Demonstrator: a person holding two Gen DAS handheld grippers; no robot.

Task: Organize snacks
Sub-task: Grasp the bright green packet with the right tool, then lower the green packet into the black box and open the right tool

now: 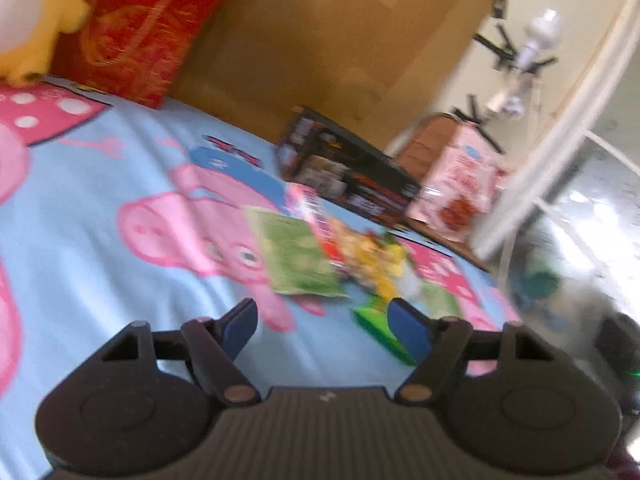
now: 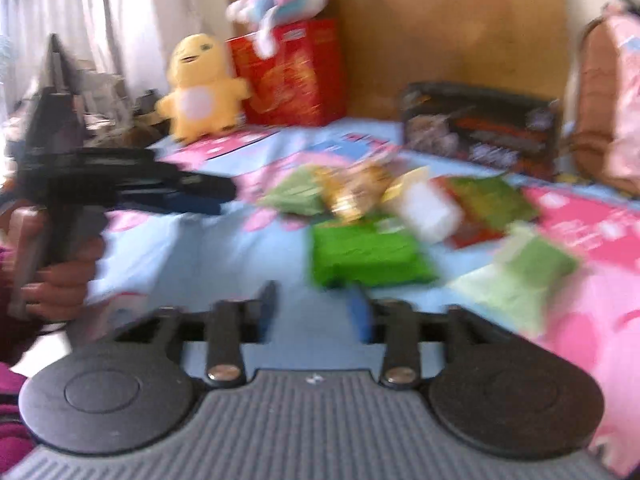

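A loose pile of snack packets lies on the cartoon-print bedsheet. In the left wrist view a pale green packet and a yellow packet sit ahead of my left gripper, which is open with nothing between its blue pads. A bright green packet lies behind its right finger. In the right wrist view my right gripper is open just short of the bright green packet; nothing is between its fingers. A gold packet, a white one and a light green packet lie around it.
A black box and a red box stand by the wooden headboard. A yellow plush toy sits beside the red box. A hand holds the left gripper at the left of the right wrist view. A pink bag leans at the bed's end.
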